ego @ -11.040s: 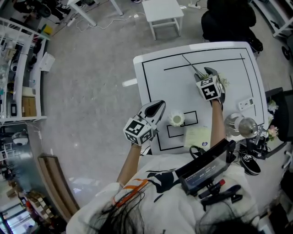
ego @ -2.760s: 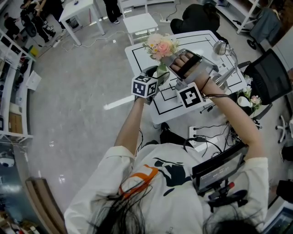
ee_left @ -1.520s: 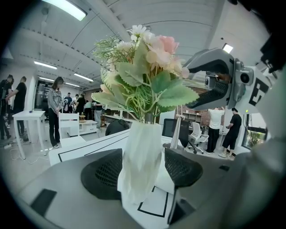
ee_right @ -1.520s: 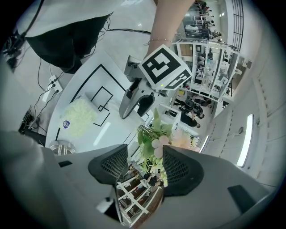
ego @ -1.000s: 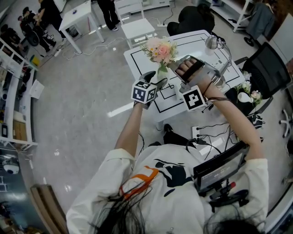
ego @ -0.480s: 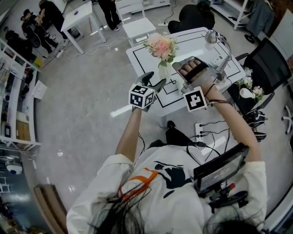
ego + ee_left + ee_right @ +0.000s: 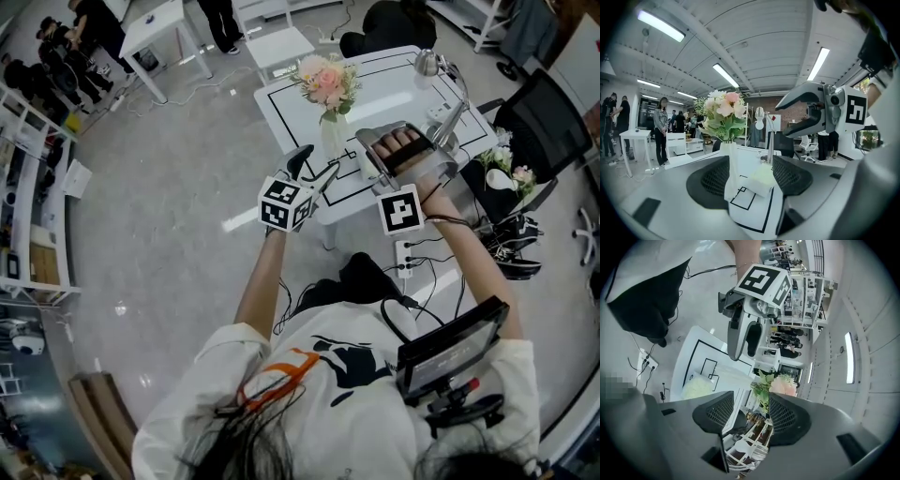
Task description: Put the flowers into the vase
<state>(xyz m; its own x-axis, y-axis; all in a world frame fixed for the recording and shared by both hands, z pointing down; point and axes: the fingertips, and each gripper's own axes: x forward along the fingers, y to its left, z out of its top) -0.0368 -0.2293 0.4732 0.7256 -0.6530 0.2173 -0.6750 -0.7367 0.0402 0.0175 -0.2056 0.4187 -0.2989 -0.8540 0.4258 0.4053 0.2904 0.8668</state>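
Observation:
A white vase point(image 7: 330, 133) stands upright on the white table point(image 7: 394, 89) with the pink and cream flowers point(image 7: 327, 81) in it. Both grippers hang off the table's near edge, apart from the vase. My left gripper point(image 7: 314, 169) is open and empty, and its view has the vase point(image 7: 730, 168) and flowers point(image 7: 723, 111) ahead between the jaws. My right gripper point(image 7: 384, 155) is also open with nothing in it. It is rolled onto its side, and the flowers point(image 7: 780, 383) show beyond its jaws point(image 7: 747, 416). Each gripper appears in the other's view: the right one point(image 7: 820, 112) and the left one point(image 7: 745, 329).
A pale folded pad point(image 7: 761, 179) lies on the table near the vase. A desk lamp point(image 7: 429, 64) stands at the table's right. A black chair point(image 7: 553, 117) and another bouquet point(image 7: 511, 176) are to the right, a power strip point(image 7: 405, 253) lies on the floor, and people stand far off.
Both grippers have drawn back from the vase toward the person, off the table's edge. The right gripper has rolled. The vase with its flowers has stayed in place.

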